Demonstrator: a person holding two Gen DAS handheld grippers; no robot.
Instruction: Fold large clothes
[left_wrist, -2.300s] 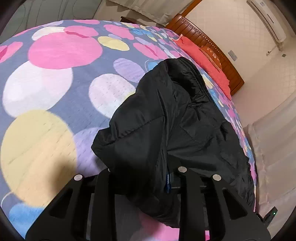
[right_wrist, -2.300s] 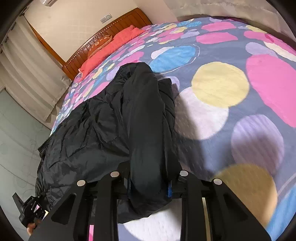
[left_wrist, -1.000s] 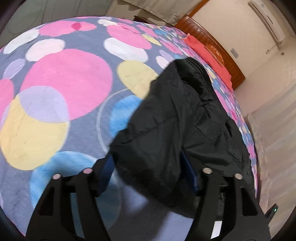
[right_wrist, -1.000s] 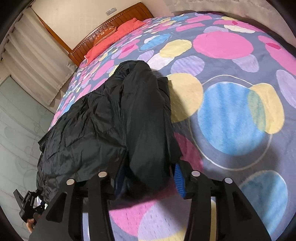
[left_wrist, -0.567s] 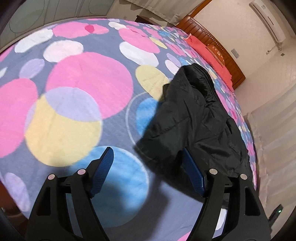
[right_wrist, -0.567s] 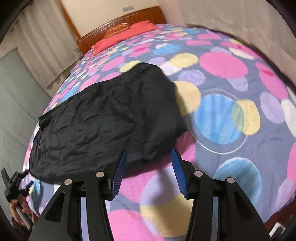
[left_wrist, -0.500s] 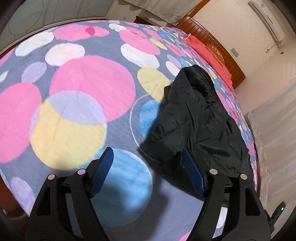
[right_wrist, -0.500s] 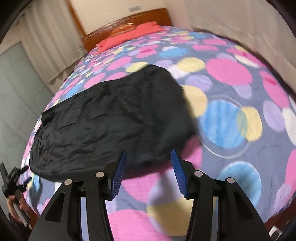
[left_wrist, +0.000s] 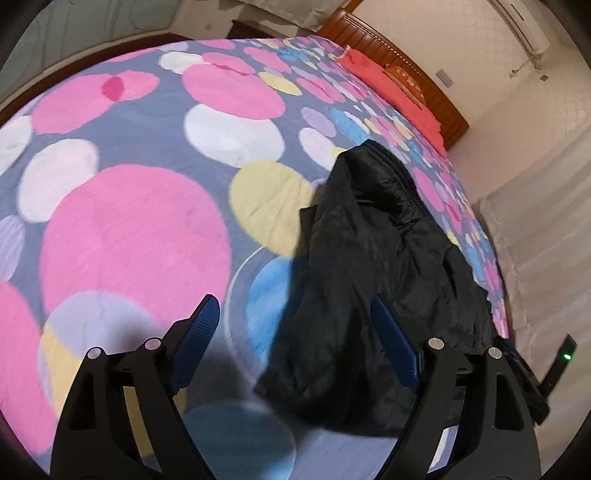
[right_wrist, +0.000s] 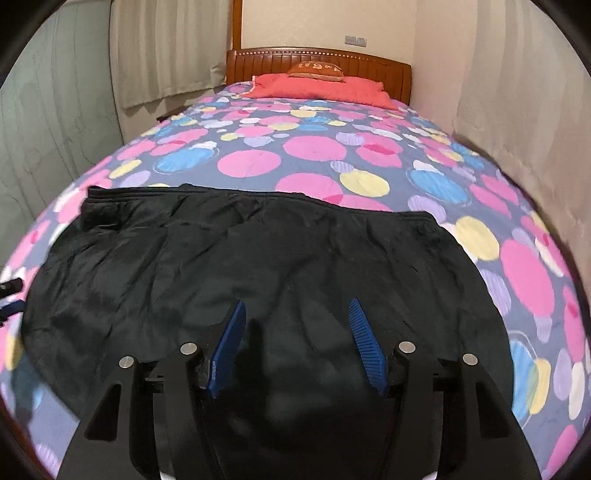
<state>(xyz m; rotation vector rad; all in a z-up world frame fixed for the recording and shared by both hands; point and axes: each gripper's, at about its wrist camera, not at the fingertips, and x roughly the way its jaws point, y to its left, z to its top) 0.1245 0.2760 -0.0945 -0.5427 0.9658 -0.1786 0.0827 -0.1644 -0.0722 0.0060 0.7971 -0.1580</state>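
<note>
Beyond jacket (right_wrist: 280, 266) edges, bare bedspread (right_wrist: 314, 147)

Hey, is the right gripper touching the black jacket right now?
Apart. In the right wrist view the right gripper hangs above the black jacket, its jaws opening with nothing pinched between the blue pads.

Dim, warm indoor light. Heavy fisheye bending and dark corners. Motion blur just ahead of each claw; soft shadows below them.
</note>
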